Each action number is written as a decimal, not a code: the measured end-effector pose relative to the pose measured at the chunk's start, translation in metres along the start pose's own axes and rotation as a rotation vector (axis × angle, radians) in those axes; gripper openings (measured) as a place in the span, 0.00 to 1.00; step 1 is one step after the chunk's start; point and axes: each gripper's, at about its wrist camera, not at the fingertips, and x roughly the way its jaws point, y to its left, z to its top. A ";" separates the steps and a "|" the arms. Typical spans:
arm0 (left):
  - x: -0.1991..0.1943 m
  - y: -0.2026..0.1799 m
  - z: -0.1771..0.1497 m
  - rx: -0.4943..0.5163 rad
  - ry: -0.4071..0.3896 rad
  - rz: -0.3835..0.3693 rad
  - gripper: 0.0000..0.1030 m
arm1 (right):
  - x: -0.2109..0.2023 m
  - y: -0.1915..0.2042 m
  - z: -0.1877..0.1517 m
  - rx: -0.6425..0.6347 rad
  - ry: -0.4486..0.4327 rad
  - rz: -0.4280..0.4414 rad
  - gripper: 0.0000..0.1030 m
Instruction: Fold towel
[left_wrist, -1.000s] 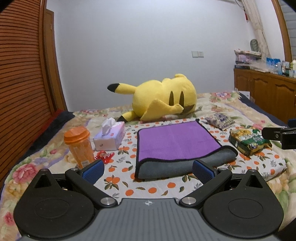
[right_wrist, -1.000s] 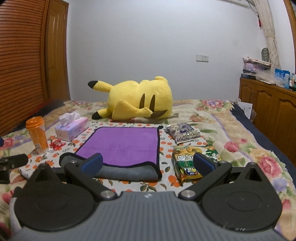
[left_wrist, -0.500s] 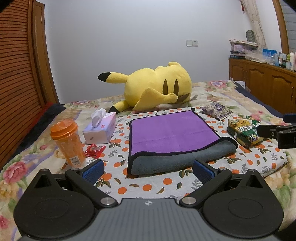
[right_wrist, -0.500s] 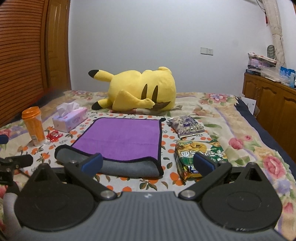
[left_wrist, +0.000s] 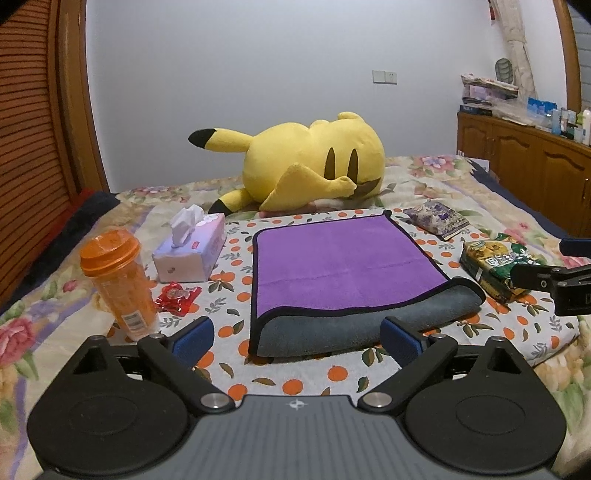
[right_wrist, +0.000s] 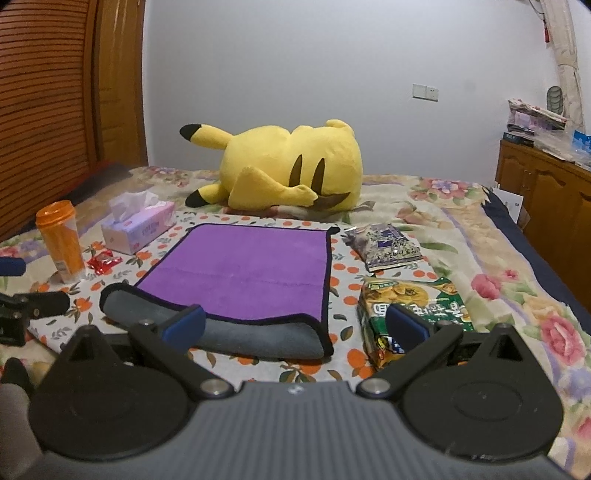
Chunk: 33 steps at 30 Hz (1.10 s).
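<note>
A purple towel (left_wrist: 340, 269) with a grey underside lies folded once on an orange-patterned cloth on the bed, its grey fold (left_wrist: 332, 332) nearest me. It also shows in the right wrist view (right_wrist: 247, 269). My left gripper (left_wrist: 297, 338) is open and empty, just short of the fold's near edge. My right gripper (right_wrist: 295, 326) is open and empty at the towel's near right corner. The right gripper's tip (left_wrist: 554, 280) shows at the right edge of the left wrist view. The left gripper's tip (right_wrist: 33, 306) shows at the left edge of the right wrist view.
A yellow plush toy (left_wrist: 306, 173) lies behind the towel. An orange bottle (left_wrist: 118, 284), a tissue box (left_wrist: 192, 251) and a red wrapper (left_wrist: 177, 295) sit to the left. Two snack bags (right_wrist: 384, 243) (right_wrist: 413, 306) lie to the right. A wooden cabinet (left_wrist: 535, 166) stands far right.
Both grippers have drifted slightly lower and closer to the towel's near fold. Both stay open and empty. The towel has not moved.
</note>
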 end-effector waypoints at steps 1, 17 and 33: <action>0.002 0.000 0.000 0.000 0.002 -0.001 0.95 | 0.002 0.000 0.001 -0.002 0.003 0.002 1.00; 0.030 0.007 0.007 0.024 0.009 -0.023 0.80 | 0.035 0.000 0.009 -0.023 0.053 0.065 1.00; 0.074 0.025 0.008 0.006 0.084 -0.031 0.65 | 0.079 -0.006 0.011 -0.045 0.180 0.158 0.85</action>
